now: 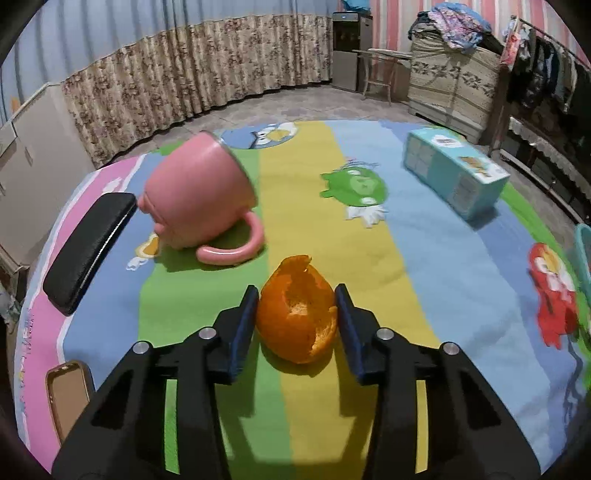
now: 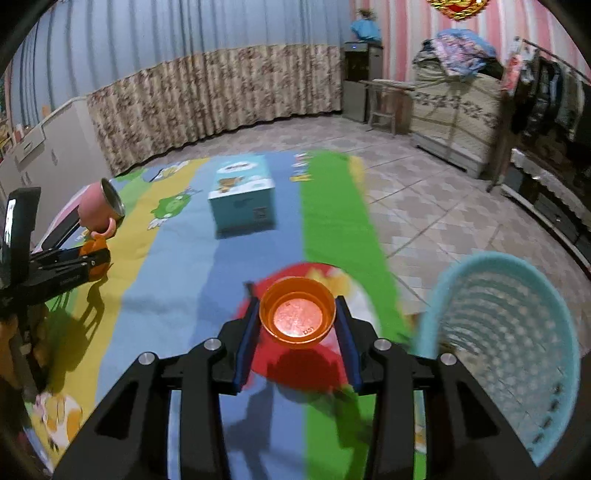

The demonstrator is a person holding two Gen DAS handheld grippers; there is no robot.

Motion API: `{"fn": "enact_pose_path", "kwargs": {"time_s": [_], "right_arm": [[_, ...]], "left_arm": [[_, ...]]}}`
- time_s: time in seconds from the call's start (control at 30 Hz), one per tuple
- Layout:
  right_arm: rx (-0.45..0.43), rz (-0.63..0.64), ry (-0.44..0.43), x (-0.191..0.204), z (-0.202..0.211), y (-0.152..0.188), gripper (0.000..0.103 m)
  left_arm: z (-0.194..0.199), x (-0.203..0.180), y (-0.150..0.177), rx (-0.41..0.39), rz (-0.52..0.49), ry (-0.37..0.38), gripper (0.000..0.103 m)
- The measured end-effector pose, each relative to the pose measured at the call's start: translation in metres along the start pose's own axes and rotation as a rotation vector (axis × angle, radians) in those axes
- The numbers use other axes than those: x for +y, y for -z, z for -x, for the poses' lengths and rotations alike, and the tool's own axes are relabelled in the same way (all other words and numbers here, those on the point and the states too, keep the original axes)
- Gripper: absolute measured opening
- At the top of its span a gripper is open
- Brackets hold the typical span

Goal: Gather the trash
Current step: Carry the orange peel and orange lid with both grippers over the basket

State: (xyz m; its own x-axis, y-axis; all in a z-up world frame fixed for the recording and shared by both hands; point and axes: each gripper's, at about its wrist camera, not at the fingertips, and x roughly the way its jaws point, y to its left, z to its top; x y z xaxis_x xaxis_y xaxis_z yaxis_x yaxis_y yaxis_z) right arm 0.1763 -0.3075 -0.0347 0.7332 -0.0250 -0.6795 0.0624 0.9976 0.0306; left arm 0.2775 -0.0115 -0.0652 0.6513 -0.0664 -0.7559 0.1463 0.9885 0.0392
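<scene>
While both grippers hang over the striped mat (image 1: 424, 266), the left gripper (image 1: 297, 317) clamps an orange peel (image 1: 297, 314). Right gripper (image 2: 297, 317): jaws closed on an orange cup (image 2: 297, 317), beside a teal basket (image 2: 509, 332). Pink mug (image 1: 195, 199) on its side; blue box (image 1: 454, 170).

floor: tiled (image 2: 424, 206) | curtain (image 1: 207, 70) — floral, long | wall (image 2: 399, 33) — pink-striped

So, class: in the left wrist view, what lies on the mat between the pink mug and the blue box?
Nothing stands between the pink mug and the blue box: only bare mat with its printed green cartoon bird.
</scene>
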Motion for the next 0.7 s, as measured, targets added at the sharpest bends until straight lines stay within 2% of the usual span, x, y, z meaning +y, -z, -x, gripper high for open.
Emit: {"fn": "enact_pose_path", "kwargs": {"time_s": [0.2,0.3,0.43,0.57,0.7], "right_arm": [[-0.077,-0.076,0.12,-0.068,0.058,0.006,0.04],[-0.1,-0.12,0.167,-0.101,0.071,0.013,0.04],[-0.09,-0.211,0.242,-0.153,0.074,0.025,0.04],[-0.086,-0.258,0.275,-0.187,0.072,0.032,0.04],[-0.101,-0.293,0.29,-0.204,0.071,0.032,0.04]], "left_arm": [[0.038,-0.034,-0.002,-0.065,-0.036,0.042,0.039],[0.061,-0.07,-0.008,-0.11,-0.078,0.071,0.039],[0.083,-0.127,-0.01,-0.156,-0.138,0.127,0.039],[0.094,-0.201,-0.005,-0.183,-0.203,0.224,0.039],[0.09,-0.276,0.005,-0.178,-0.287,0.308,0.039]]}}
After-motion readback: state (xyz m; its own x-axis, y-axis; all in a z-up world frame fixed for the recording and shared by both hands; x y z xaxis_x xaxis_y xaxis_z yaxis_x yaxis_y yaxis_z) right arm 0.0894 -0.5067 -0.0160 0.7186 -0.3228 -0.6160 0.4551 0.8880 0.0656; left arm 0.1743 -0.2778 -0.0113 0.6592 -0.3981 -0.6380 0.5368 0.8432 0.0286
